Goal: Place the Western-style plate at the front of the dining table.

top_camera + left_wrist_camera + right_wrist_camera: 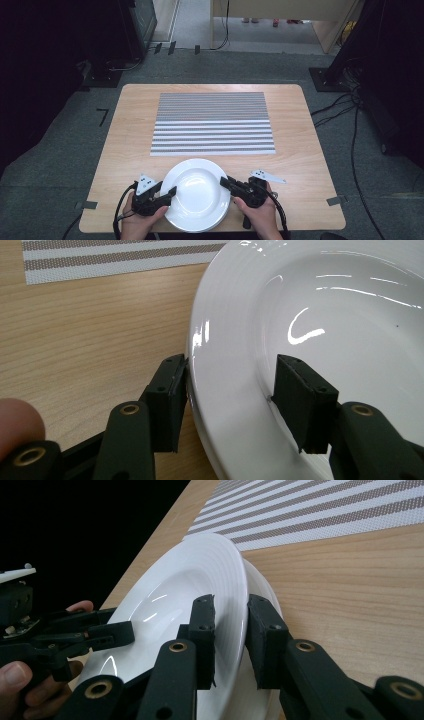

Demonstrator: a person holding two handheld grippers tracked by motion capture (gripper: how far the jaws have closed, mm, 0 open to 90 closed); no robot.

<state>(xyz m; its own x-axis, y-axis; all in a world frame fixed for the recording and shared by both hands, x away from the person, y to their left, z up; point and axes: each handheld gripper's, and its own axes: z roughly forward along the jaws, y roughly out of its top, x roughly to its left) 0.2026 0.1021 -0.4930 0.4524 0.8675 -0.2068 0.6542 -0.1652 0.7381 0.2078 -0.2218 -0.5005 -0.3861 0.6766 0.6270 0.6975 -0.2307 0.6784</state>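
Observation:
A white deep plate (197,195) sits at the near edge of the wooden table (300,165), between my two grippers. My left gripper (170,193) holds its left rim: in the left gripper view, one jaw is against the outer edge of the plate (325,315) and the other rests inside the well, so the left gripper (230,385) is shut on it. My right gripper (225,182) clamps the right rim. In the right gripper view, the right gripper (230,605) pinches the thin rim of the plate (200,575) from both faces. The left gripper (115,630) shows across the plate.
A grey-and-white striped placemat (212,122) lies flat on the middle of the table, just beyond the plate. Bare wood borders it on both sides. Dark stands and cables ring the table on the grey floor.

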